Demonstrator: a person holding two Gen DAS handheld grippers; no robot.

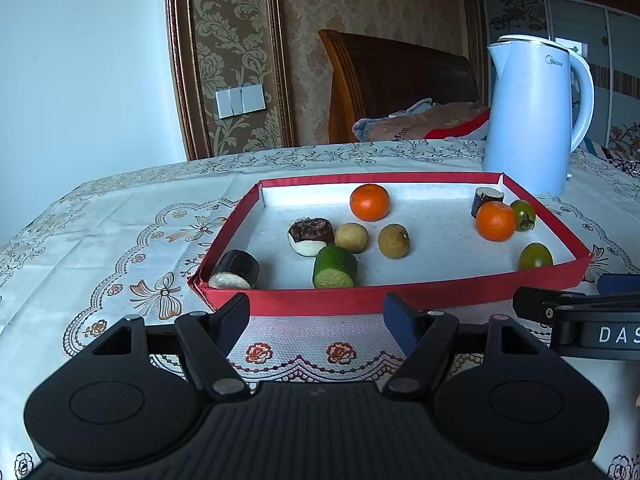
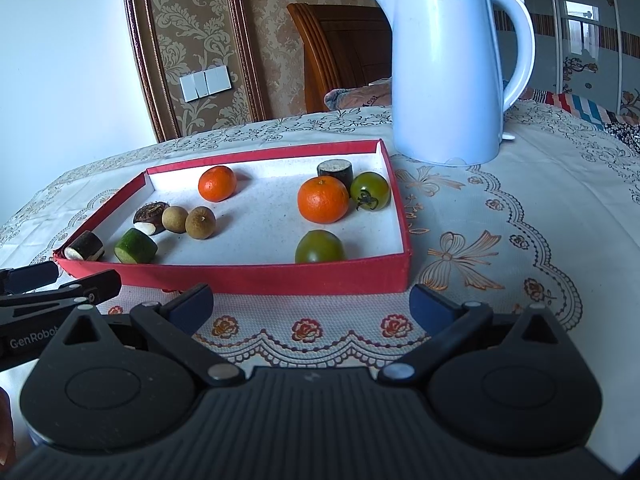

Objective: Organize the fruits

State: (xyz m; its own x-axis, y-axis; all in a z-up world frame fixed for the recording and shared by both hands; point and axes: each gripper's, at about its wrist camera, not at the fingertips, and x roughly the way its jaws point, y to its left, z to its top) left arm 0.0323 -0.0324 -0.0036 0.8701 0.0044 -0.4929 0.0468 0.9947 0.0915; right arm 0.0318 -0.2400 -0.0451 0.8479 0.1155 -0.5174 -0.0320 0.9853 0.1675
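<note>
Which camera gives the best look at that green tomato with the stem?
The right wrist view: the green tomato with the stem faces the camera, its dark stem plain. In the left wrist view it sits small, partly hidden behind an orange.

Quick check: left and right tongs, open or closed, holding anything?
Left tongs: open, holding nothing, short of the red tray.
Right tongs: open, holding nothing.

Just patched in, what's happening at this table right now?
Nothing is being held yet. The left tool and right tool both hover open above the tablecloth, just short of the red tray. Inside it lie two tangerines, two green tomatoes, two longans and several cut pieces, all loose. A white kettle stands behind the tray.
</note>
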